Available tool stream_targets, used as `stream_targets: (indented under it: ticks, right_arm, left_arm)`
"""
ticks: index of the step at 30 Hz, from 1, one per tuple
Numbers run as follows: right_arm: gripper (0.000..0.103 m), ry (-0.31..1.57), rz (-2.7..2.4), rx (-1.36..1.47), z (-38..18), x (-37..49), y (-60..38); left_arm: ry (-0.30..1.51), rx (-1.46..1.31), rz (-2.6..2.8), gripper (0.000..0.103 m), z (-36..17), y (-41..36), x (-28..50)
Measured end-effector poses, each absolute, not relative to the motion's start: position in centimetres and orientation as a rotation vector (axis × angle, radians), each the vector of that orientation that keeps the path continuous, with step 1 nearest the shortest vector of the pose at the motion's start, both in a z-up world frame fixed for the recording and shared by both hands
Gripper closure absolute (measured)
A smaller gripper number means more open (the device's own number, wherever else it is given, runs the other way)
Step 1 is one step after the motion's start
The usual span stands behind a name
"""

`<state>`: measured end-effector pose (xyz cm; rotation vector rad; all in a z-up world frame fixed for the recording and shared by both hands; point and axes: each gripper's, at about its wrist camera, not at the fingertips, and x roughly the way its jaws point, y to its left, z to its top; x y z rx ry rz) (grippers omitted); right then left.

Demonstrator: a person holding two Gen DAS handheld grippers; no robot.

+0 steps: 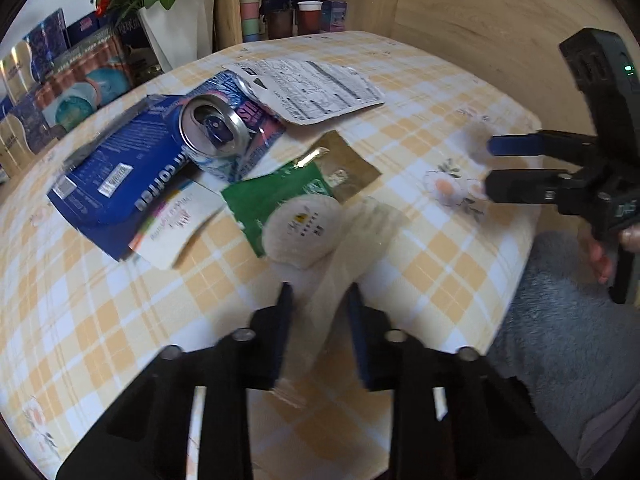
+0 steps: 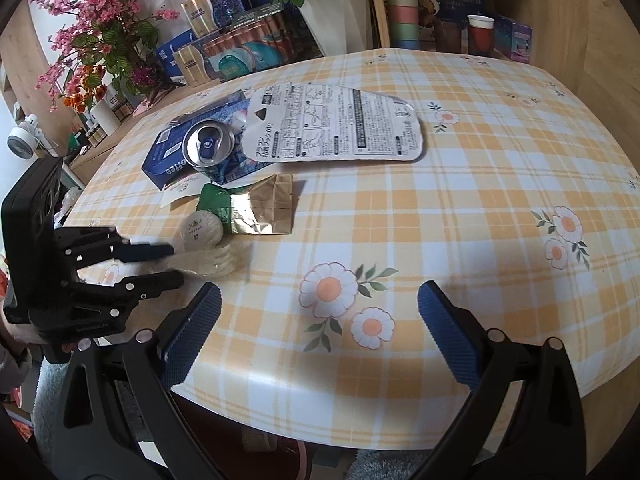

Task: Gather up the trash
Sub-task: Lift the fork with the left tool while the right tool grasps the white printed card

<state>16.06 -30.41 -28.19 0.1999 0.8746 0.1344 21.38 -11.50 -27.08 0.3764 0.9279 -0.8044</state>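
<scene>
Checked tablecloth: one. Crushed can: one. Flattened blue coffee box: one. White printed card: one. Green wrapper: one. Gold foil wrapper: one. Round white lid: one. Clear crumpled plastic cup: one. Small white card: one. Grippers: two, left gripper, right gripper. Stacked pastel cups: one stack. Flower pots behind: white pot, pink blossoms.

place: home | cues: checked tablecloth, potted flowers, stacked cups
</scene>
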Motion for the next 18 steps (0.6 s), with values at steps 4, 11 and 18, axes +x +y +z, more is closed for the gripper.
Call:
stream_targets:
  ticks: [4,11,18]
  right_arm:
    - [0.006,0.868,0.146,0.182,-27.8,16.4,-29.9]
    - [0.006,0.859,0.136,0.127,-27.2,17.4,-29.5]
    - [0.006,0.820,0.147,0.012,-25.8,19.9,-27.4]
  left_arm:
    - [0.893,0.350,-0.790,0.089,-26.5,-10.6,20.1]
    - [0.854,0.093,-0.753,0.090,-24.0,-6.6,18.8]
    - [0.807,-0.200,-0.592,0.090,-22.9,-1.5,18.8]
